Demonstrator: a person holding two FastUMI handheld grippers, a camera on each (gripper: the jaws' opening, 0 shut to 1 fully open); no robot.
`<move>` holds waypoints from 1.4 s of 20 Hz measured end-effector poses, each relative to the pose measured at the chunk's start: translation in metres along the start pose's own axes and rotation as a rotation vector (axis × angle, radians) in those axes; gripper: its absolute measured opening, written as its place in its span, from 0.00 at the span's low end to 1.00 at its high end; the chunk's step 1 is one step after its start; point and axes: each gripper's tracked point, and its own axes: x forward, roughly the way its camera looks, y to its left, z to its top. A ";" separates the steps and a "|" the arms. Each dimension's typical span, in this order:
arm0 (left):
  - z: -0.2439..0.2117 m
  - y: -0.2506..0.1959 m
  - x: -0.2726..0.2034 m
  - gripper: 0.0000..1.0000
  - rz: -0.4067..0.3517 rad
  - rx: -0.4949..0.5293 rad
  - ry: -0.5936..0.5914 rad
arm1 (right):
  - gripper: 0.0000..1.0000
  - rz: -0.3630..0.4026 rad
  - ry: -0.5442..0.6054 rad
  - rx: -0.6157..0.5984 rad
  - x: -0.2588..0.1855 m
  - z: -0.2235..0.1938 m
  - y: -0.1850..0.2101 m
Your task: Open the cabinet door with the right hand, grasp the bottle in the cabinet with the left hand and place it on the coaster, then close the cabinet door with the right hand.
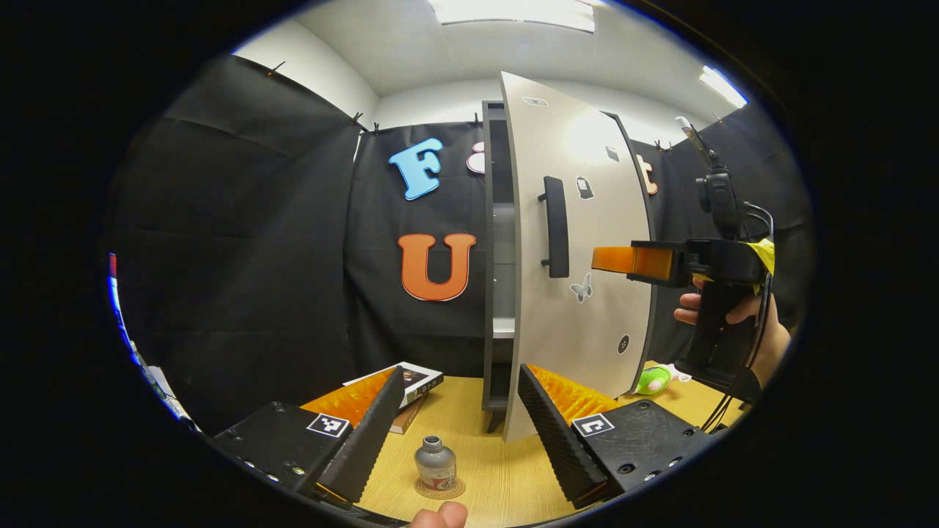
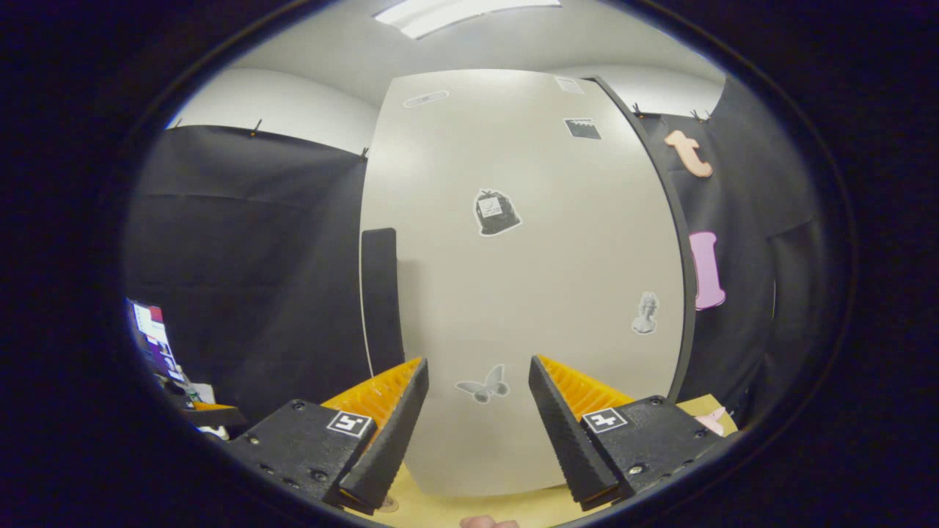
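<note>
In the left gripper view, the small grey bottle with a dark cap and a red-and-white label (image 1: 435, 463) stands upright, long axis vertical, cap pointing up, on a round brown coaster (image 1: 440, 489) that lies flat on the pale wooden tabletop (image 1: 499, 469). It sits low in the view, between and below the two spread fingers of the left gripper (image 1: 461, 381), which touch nothing; the jaws stand wide apart. Behind the bottle rises the tall dark cabinet (image 1: 490, 249), its pale grey door (image 1: 579, 293) swung partly open, edge toward the camera, a black vertical bar handle (image 1: 556, 226) on its face with small stickers around it. A flat stack of books (image 1: 411, 392) lies left of the cabinet foot, a small green object (image 1: 651, 380) to the right. The right gripper (image 1: 612, 259), held in a person's hand (image 1: 733, 323), hovers just before the door face; whether its jaws are parted cannot be told here. Black cloth walls the booth under a white ceiling with light panels.

In the right gripper view, the door (image 2: 528, 293) is close ahead, the handle (image 2: 381, 297) at its left edge. The right gripper (image 2: 477, 374) has its fingers spread, gripping nothing, the butterfly sticker (image 2: 482, 386) seen between them.
</note>
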 end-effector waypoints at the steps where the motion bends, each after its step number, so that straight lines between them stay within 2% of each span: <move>1: 0.000 -0.002 0.000 0.95 -0.002 0.000 0.003 | 0.90 -0.004 0.004 0.004 -0.004 -0.003 -0.001; 5: 0.003 -0.016 0.000 0.94 -0.024 -0.021 -0.013 | 0.90 -0.096 0.000 -0.028 -0.061 -0.011 -0.032; 9: -0.001 -0.038 0.002 0.95 -0.052 -0.032 -0.004 | 0.90 -0.271 0.029 -0.127 -0.141 -0.022 -0.087; 16: 0.017 -0.085 -0.004 0.94 -0.120 -0.039 -0.066 | 0.90 -0.451 0.027 -0.049 -0.242 -0.034 -0.138; 21: 0.017 -0.105 -0.019 0.94 -0.136 -0.028 -0.079 | 0.89 -0.498 0.036 -0.045 -0.262 -0.045 -0.158; 28: 0.013 -0.104 -0.031 0.95 -0.101 -0.008 -0.072 | 0.90 -0.457 0.038 -0.047 -0.262 -0.051 -0.153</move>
